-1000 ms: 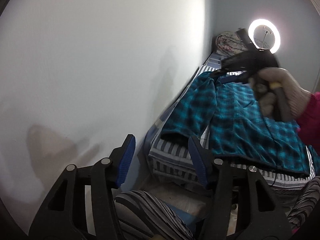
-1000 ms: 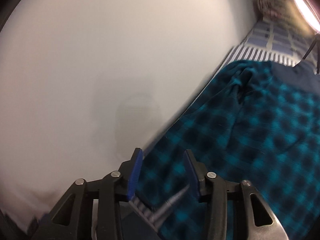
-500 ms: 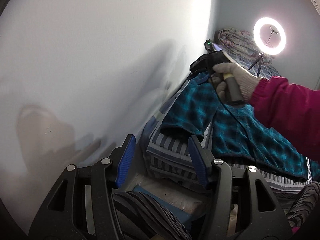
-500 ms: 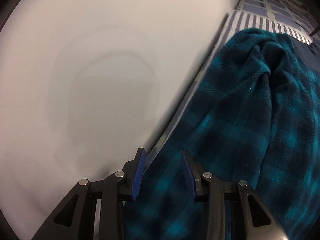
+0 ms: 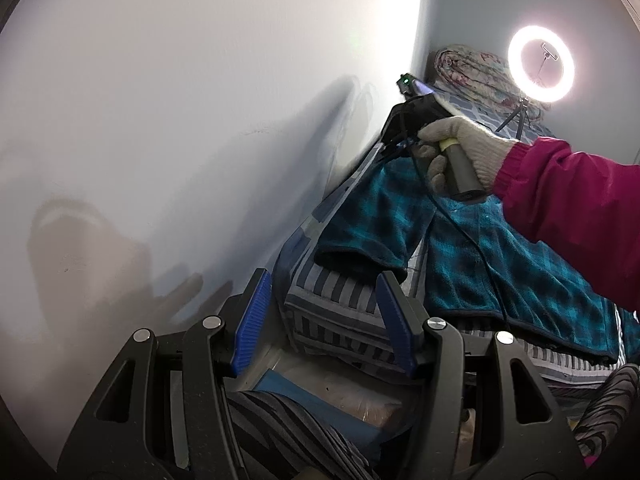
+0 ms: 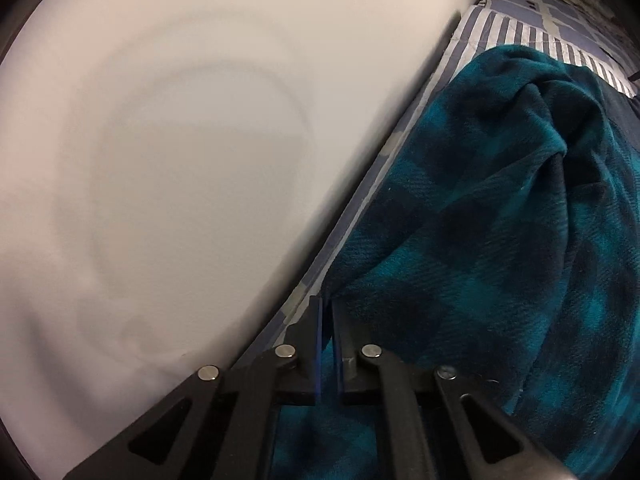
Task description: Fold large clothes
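A teal and black plaid shirt [image 5: 500, 264] lies spread on a striped bed, one sleeve [image 5: 372, 224] along the wall side. My left gripper [image 5: 324, 316] is open and empty, held off the bed's near end, short of the sleeve cuff. My right gripper [image 6: 329, 320] is shut on the plaid shirt [image 6: 480, 264] at the sleeve's wall-side edge. In the left wrist view the right gripper [image 5: 404, 120] shows near the wall, held by a gloved hand.
A white wall [image 5: 200, 120] runs close along the bed's left side. The striped mattress [image 5: 336, 300] ends just ahead of the left gripper. A ring light on a tripod [image 5: 540, 64] and a rolled quilt [image 5: 472, 72] stand at the far end. Striped-trousered legs [image 5: 288, 432] are below.
My right gripper moved toward the wall, lowered onto the sleeve's edge and closed on it. My left gripper stayed open and nearly still.
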`<state>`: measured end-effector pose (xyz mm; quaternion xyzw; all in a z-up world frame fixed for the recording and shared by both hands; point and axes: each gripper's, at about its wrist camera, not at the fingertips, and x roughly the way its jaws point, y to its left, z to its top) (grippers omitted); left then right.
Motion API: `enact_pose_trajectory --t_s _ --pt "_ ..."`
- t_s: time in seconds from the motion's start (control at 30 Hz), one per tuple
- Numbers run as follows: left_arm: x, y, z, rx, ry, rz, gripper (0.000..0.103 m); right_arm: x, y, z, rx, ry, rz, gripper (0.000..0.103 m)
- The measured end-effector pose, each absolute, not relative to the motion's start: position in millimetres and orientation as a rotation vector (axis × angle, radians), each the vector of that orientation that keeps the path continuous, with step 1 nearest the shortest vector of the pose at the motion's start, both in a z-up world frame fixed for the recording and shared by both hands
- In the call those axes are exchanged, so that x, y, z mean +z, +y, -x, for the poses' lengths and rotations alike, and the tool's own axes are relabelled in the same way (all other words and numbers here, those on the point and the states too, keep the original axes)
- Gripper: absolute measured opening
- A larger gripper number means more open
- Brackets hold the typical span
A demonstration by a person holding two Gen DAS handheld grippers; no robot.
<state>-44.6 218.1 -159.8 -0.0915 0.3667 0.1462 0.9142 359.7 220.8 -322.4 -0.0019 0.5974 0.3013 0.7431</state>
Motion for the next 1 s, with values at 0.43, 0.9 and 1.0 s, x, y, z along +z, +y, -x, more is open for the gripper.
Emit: enact_pose_trajectory --t_s 0.43,0.9,1.0 --pt "-149 192 35 0.257 0.714 0.108 0.057 -249 92 -343 0.759 1.239 -0.223 0.0" --pt "-147 155 -18 0.147 0.724 0.039 0.057 -275 -62 -303 0.603 1.27 -0.44 0.0" --pt "-157 153 -50 0.093 0.764 0.076 0.058 -279 -61 -302 0.574 1.29 -0.427 0.0"
